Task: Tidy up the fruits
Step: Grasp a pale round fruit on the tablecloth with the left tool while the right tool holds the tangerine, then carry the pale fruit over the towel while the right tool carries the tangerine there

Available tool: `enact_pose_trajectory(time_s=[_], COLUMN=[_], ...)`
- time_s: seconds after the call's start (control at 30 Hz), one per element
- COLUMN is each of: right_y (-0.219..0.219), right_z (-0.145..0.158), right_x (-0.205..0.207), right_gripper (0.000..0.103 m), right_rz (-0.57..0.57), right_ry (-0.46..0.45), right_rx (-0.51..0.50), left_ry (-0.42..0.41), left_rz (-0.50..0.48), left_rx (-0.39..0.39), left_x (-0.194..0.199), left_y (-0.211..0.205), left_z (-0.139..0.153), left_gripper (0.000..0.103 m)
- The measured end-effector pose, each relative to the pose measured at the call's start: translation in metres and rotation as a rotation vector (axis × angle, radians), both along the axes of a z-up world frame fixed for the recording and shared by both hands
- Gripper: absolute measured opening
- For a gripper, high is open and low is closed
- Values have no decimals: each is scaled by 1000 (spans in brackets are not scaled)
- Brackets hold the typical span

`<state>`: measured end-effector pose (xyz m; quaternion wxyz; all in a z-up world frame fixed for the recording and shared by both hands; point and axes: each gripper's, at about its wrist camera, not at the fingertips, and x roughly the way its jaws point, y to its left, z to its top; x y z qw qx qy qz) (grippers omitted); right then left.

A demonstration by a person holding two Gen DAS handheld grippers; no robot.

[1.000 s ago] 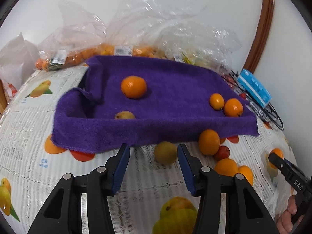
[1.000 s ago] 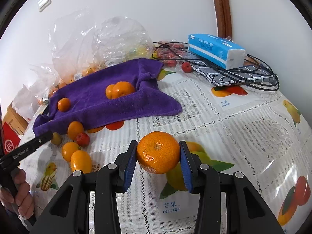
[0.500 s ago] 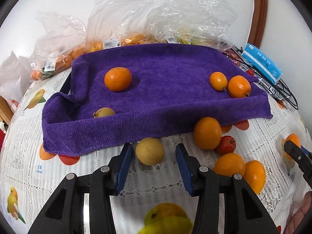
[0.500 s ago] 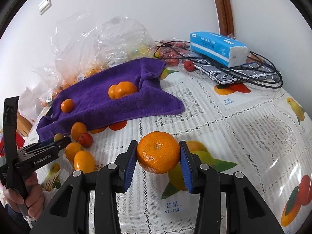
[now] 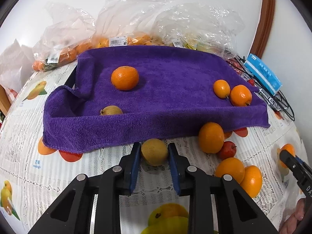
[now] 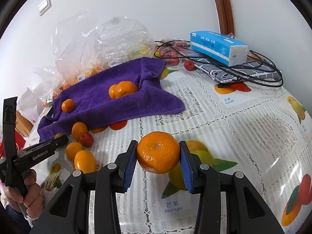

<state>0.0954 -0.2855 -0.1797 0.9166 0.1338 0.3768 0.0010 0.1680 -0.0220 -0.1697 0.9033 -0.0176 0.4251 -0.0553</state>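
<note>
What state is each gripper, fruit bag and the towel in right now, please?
left gripper: fingers against a yellow-brown fruit on the tablecloth
right gripper: shut on a mandarin
purple towel: spread out, edges bunched up, four fruits on it
plastic bags: crumpled, fruit inside
tissue pack: lying on cables

blue tissue pack [image 6: 218,47] atop black cables [image 6: 259,74], near wall.
</note>
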Motion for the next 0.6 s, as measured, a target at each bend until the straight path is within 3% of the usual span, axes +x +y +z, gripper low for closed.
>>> enact_pose_trajectory(time_s=[0.23,0.4,0.6], right_y=[2,2,4], right_z=[-1,-1,-2], right_x=[2,2,3], right_gripper=[42,42,42], right_rz=[14,13,18], right_ry=[9,11,22], right_rx=[-6,-7,-19], left_ry=[-1,-7,-70], left_rz=[-5,-6,-8], left_rx=[-23,-147,-231], left_x=[0,-1,-10], left_y=[2,17,27], left_z=[0,0,6], left_gripper=[27,26,26])
